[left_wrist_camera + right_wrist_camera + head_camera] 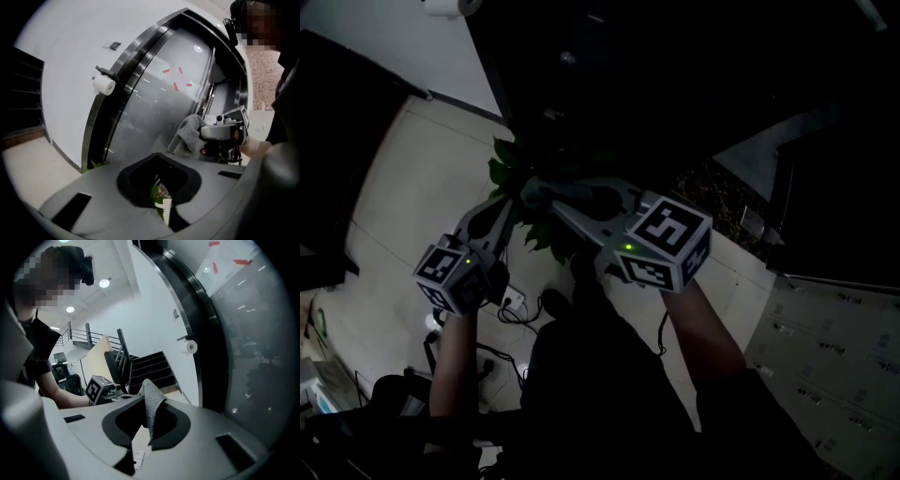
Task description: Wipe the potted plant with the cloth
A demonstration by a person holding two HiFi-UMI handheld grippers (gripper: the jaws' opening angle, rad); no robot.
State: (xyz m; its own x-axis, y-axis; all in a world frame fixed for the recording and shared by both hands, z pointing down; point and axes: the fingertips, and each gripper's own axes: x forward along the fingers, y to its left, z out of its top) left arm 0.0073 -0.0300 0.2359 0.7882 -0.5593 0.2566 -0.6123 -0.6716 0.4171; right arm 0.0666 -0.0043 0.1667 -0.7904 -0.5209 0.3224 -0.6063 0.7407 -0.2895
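The head view is dark. The potted plant's green leaves [508, 165] hang just ahead of both raised grippers; its pot is hidden. My left gripper [512, 202] reaches into the foliage, and its jaws [161, 200] are shut on a green leaf [156, 193]. My right gripper [540, 197] is shut on a grey cloth [151, 404], which stands up from between its jaws. From the left gripper view, that cloth [188, 135] hangs off the right gripper [222, 132] close to the right. The two grippers' tips nearly meet at the leaves.
A curved glass wall with a dark metal frame [154, 103] rises close behind the plant, and a paper roll [103, 85] hangs on the white wall beside it. Dark stairs [150, 365] lie beyond. A socket strip and cables [512, 301] lie on the tiled floor below; drawers [834, 361] stand at right.
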